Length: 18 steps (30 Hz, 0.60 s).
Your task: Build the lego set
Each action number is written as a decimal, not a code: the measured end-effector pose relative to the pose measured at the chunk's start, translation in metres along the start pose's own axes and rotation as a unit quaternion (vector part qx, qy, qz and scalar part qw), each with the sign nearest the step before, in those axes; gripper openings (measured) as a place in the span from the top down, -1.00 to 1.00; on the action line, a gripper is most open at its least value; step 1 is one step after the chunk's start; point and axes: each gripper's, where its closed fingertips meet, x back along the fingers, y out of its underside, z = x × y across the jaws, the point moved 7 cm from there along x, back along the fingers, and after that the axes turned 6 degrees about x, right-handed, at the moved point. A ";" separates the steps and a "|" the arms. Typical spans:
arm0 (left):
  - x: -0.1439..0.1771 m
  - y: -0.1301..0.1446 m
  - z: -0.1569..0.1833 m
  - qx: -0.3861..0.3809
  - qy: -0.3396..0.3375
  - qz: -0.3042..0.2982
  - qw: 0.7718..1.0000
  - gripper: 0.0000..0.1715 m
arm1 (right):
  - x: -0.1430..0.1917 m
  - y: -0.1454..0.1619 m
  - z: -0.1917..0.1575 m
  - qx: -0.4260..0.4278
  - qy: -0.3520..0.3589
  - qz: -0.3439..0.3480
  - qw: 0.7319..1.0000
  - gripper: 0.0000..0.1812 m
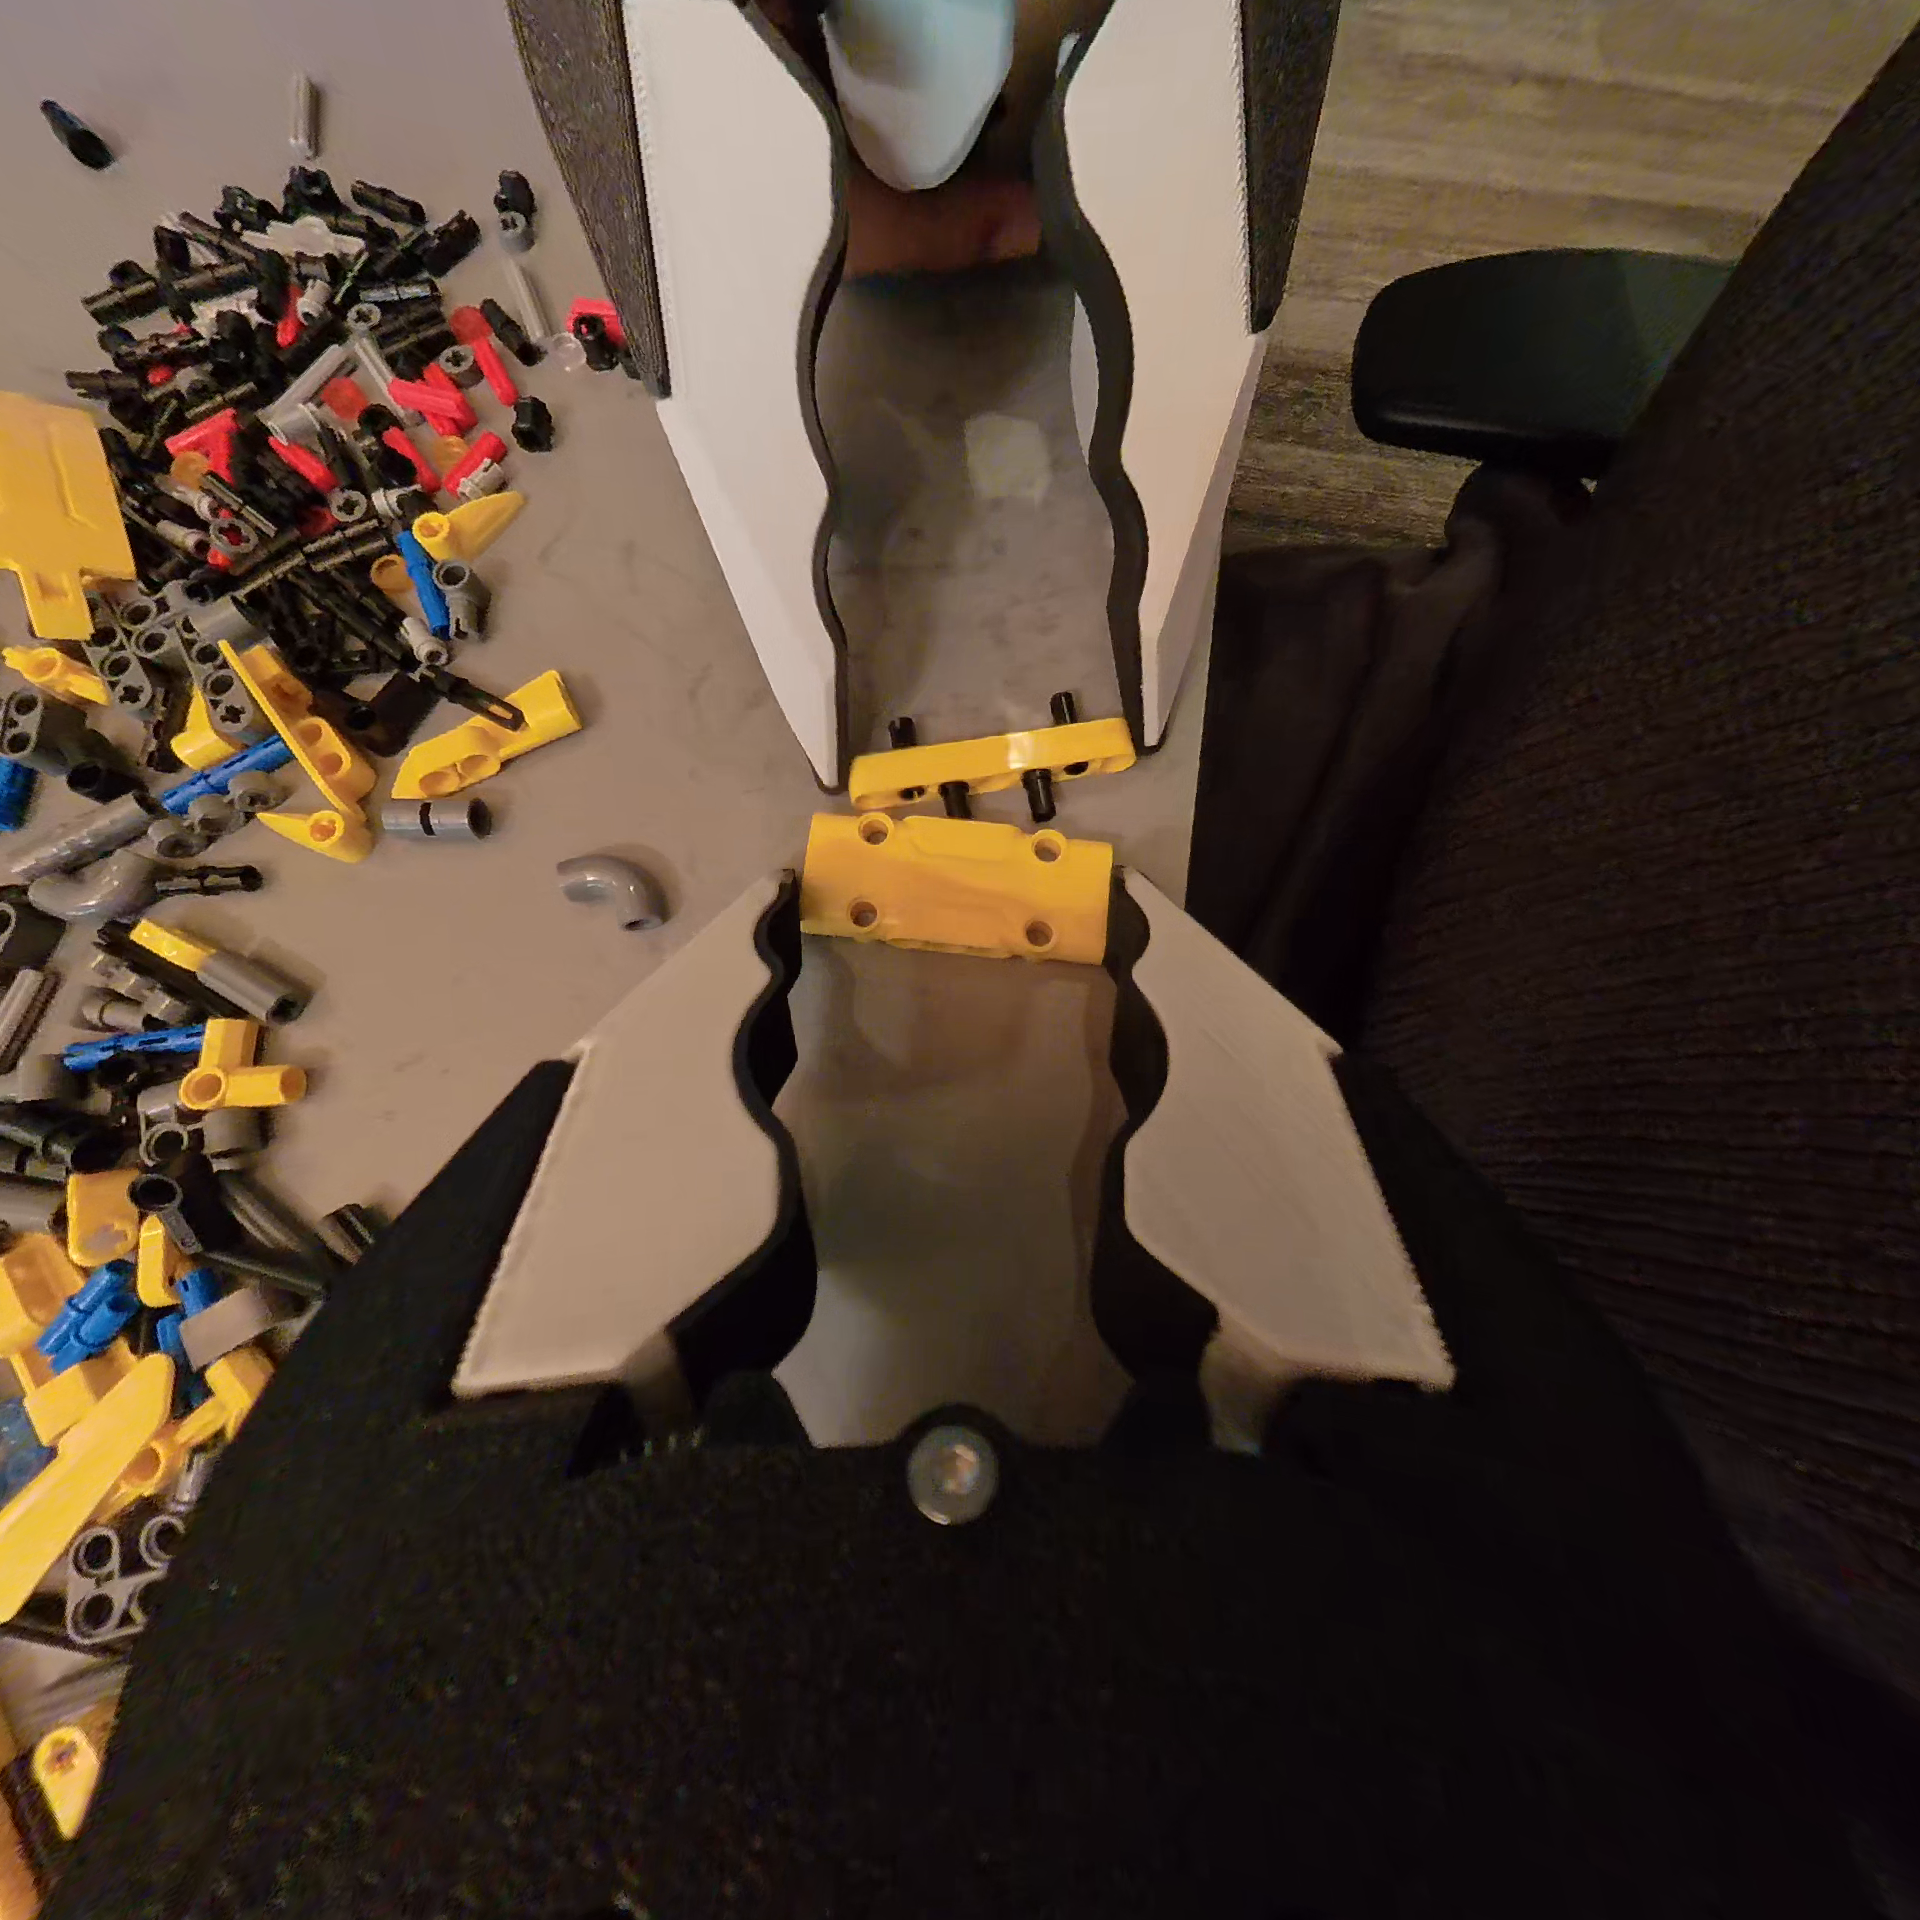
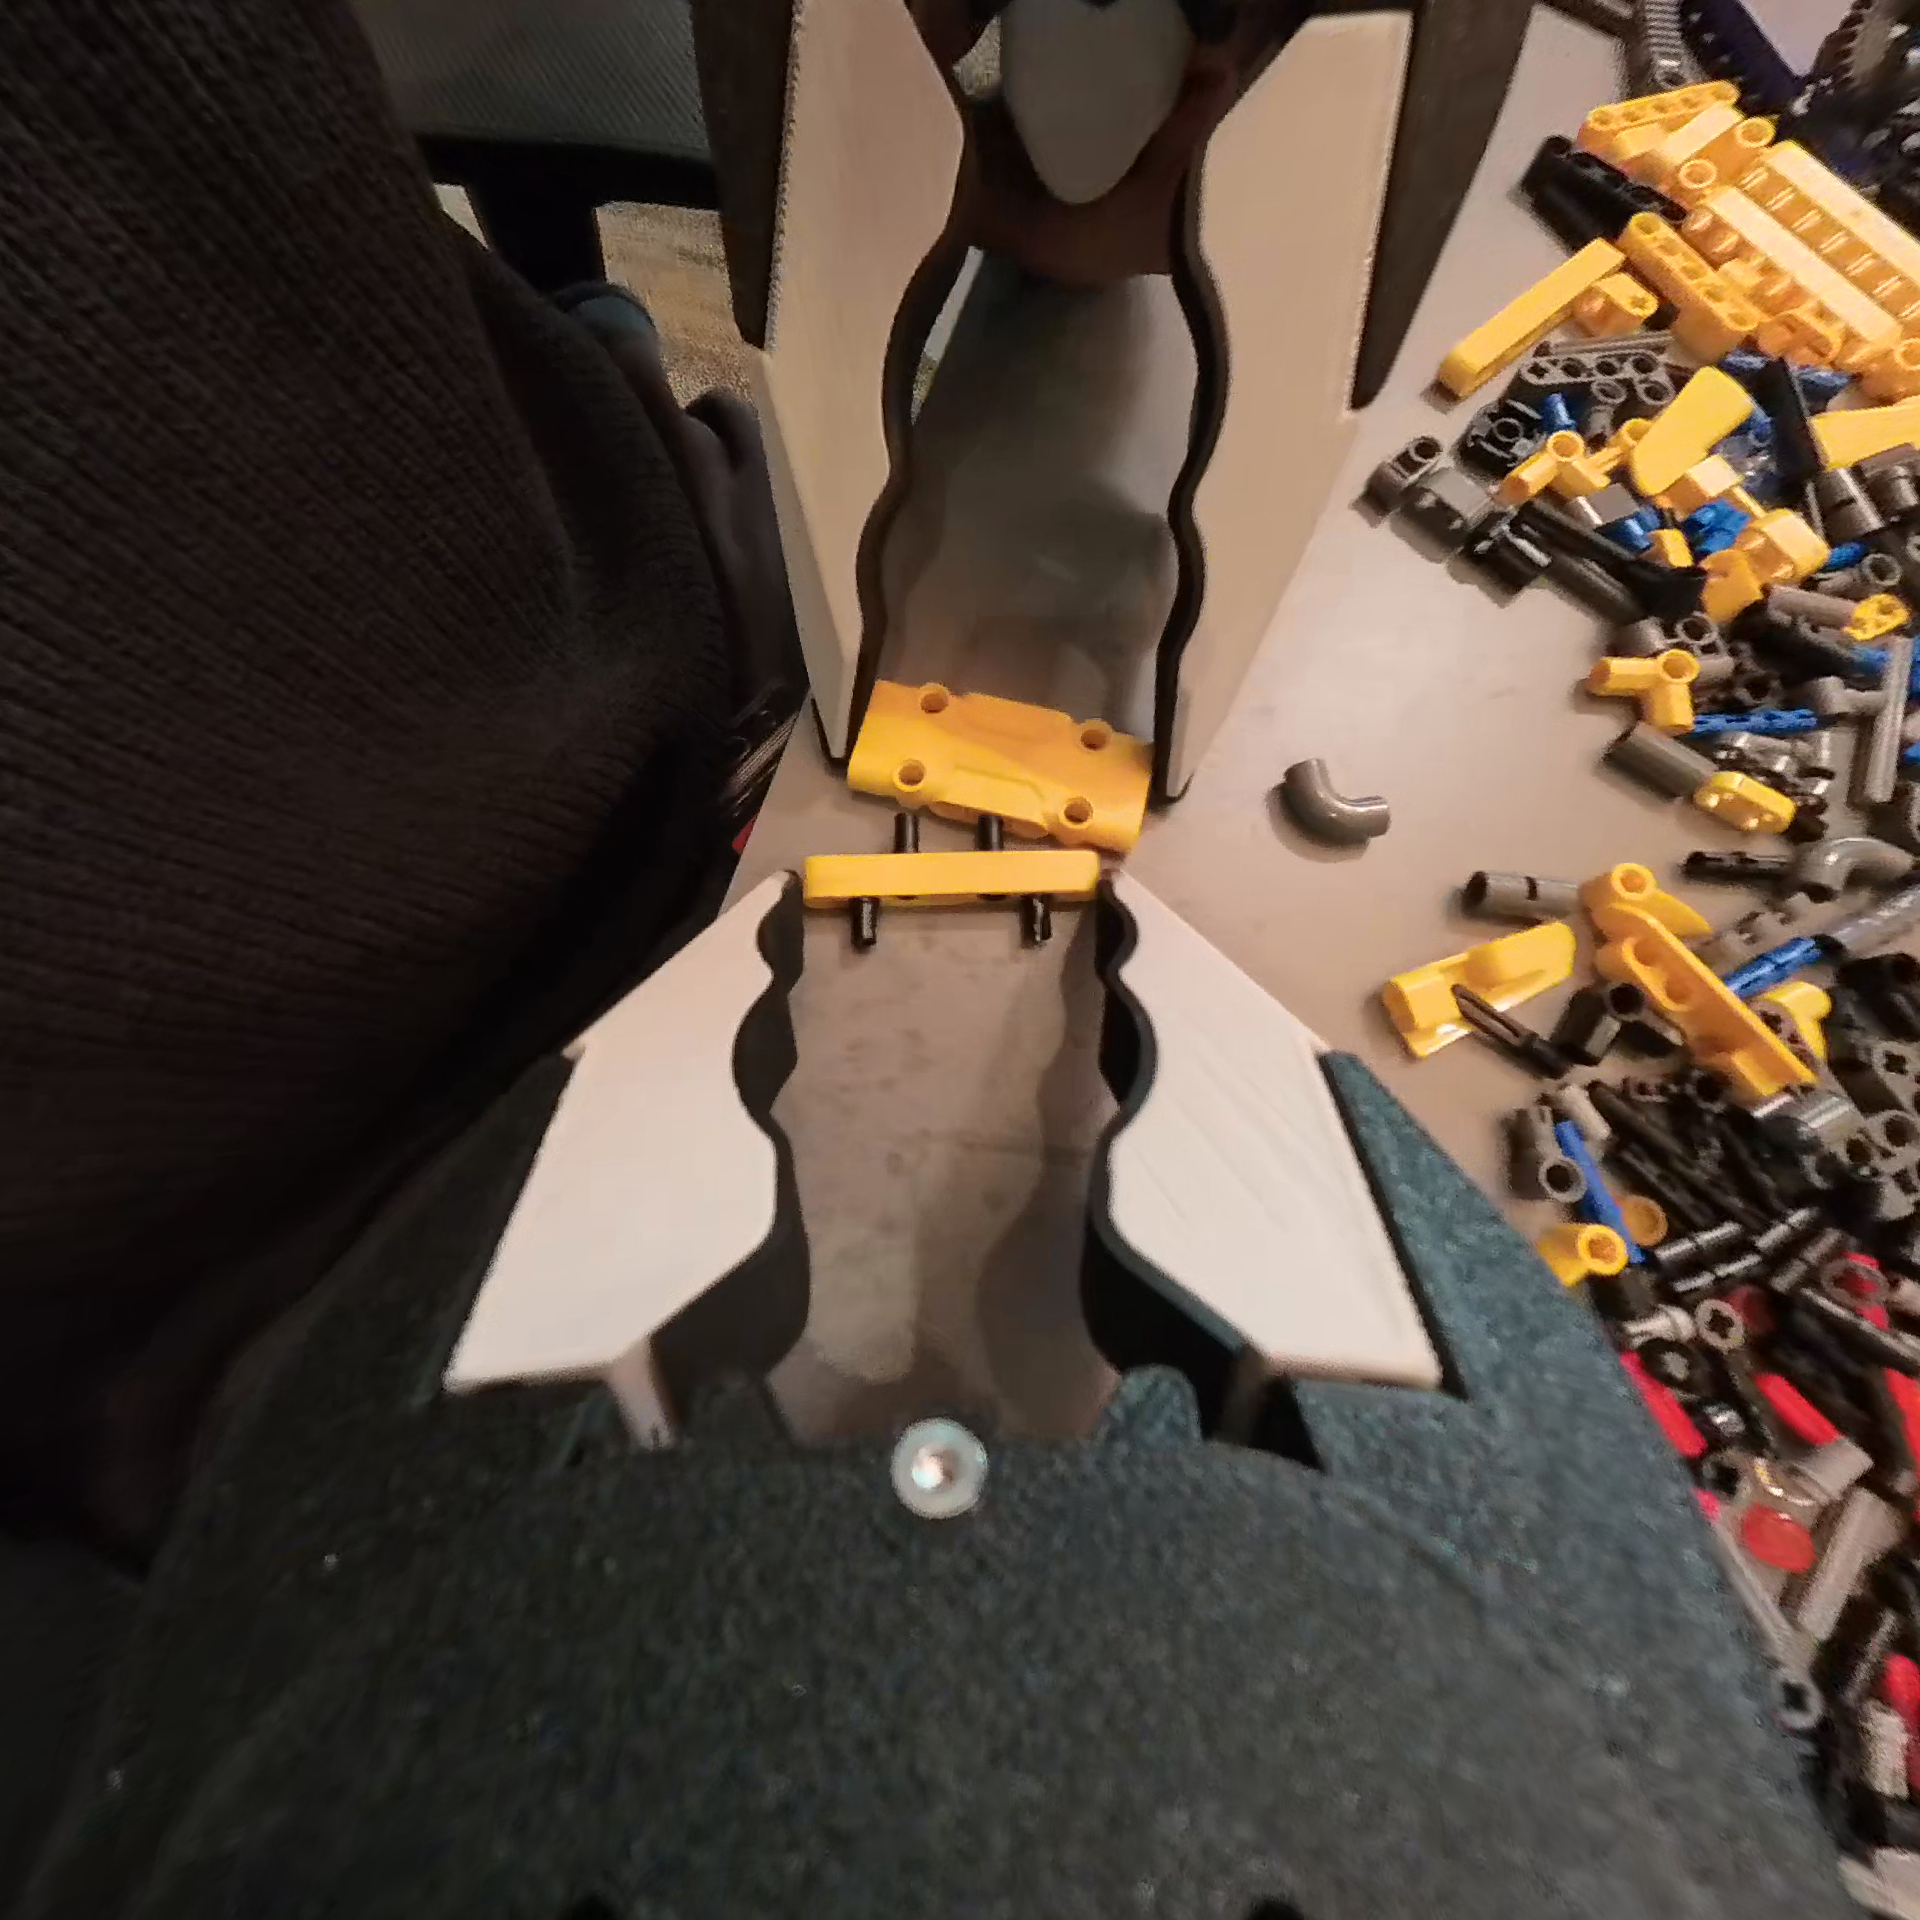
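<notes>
Grippers face to face over the table edge, each clamped on a yellow piece.
Left gripper (image 1: 954, 902) fingers closed on a yellow block with four holes (image 1: 951, 894) at its tips. Just past it at 12 o'clock, nearly touching, a flat yellow beam (image 1: 992, 767) with black pins (image 1: 954, 798) pointing at the block, pinched end to end by the right gripper (image 2: 951, 883). Pins look close to the holes but not seated. Grey elbow piece (image 1: 615, 885) at 9 o'clock on the grey table (image 1: 582, 582); loose parts pile (image 1: 260, 499) farther out at 10 o'clock. Dark fabric (image 1: 1662, 935) at 3 o'clock.
</notes>
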 end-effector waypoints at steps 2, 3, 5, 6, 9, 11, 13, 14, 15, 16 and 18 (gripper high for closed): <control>0.000 0.000 0.000 0.001 0.000 0.000 1.000 0.31 | 0.000 -0.001 -0.001 -0.011 0.009 -0.001 1.000 0.37; 0.000 0.000 0.000 0.002 0.001 0.000 1.000 0.31 | -0.001 -0.001 -0.002 -0.018 0.016 -0.002 1.000 0.37; 0.000 0.000 -0.001 0.003 0.001 0.000 1.000 0.32 | -0.001 -0.002 -0.004 -0.033 0.032 -0.004 0.999 0.37; 0.000 0.000 -0.001 0.003 0.001 0.000 1.000 0.32 | -0.001 -0.002 -0.005 -0.043 0.041 -0.005 0.998 0.37; 0.000 0.000 -0.001 0.003 0.000 0.000 1.000 0.32 | -0.002 -0.004 -0.008 -0.067 0.061 -0.010 0.996 0.37; 0.000 0.000 -0.001 0.002 -0.001 0.001 1.000 0.32 | -0.001 -0.004 -0.009 -0.075 0.069 -0.014 0.995 0.37; 0.000 0.000 0.000 0.000 -0.003 0.001 1.000 0.32 | 0.001 -0.001 -0.007 -0.076 0.086 -0.022 0.993 0.38; 0.000 0.000 0.000 0.000 -0.003 0.001 1.000 0.32 | 0.002 0.000 -0.006 -0.078 0.085 -0.020 0.993 0.37; 0.000 0.000 0.000 0.001 -0.003 0.001 1.000 0.32 | 0.003 0.000 -0.005 -0.084 0.082 -0.015 0.993 0.37; 0.000 0.000 0.000 0.001 -0.002 0.001 1.000 0.32 | 0.003 0.000 -0.005 -0.087 0.080 -0.011 0.993 0.37; 0.000 0.000 0.000 0.002 -0.001 0.001 1.000 0.32 | 0.002 0.000 -0.004 -0.081 0.082 -0.013 0.993 0.38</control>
